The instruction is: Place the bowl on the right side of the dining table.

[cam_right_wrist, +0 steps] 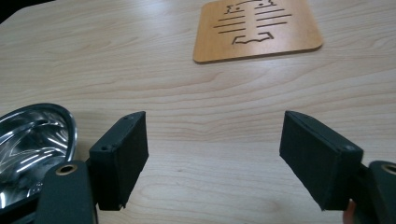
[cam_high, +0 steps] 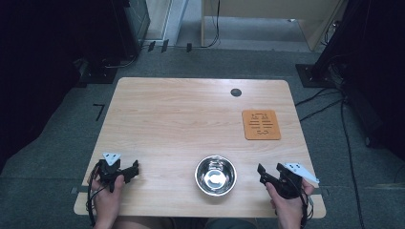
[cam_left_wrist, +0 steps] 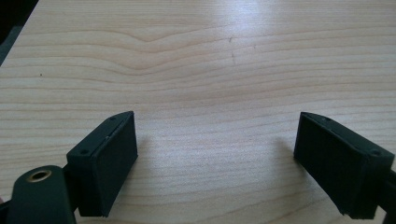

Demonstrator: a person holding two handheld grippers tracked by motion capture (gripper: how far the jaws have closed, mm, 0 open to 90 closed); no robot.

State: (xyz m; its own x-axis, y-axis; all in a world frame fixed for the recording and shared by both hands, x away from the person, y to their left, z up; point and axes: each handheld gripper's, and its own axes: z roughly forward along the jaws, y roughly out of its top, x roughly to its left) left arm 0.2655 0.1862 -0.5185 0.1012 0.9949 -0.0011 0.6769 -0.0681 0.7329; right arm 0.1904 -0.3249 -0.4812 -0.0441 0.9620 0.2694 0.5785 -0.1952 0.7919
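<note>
Jaws of both grippers wide apart, empty; steel bowl (cam_high: 215, 175) between them, untouched

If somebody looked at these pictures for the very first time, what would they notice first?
Probably the shiny metal bowl, sitting empty near the front edge of the wooden table, between the two grippers. Next, the orange-brown coaster with cut-out lines, lying flat farther back on the right. The left gripper and right gripper are both open and hold nothing.
</note>
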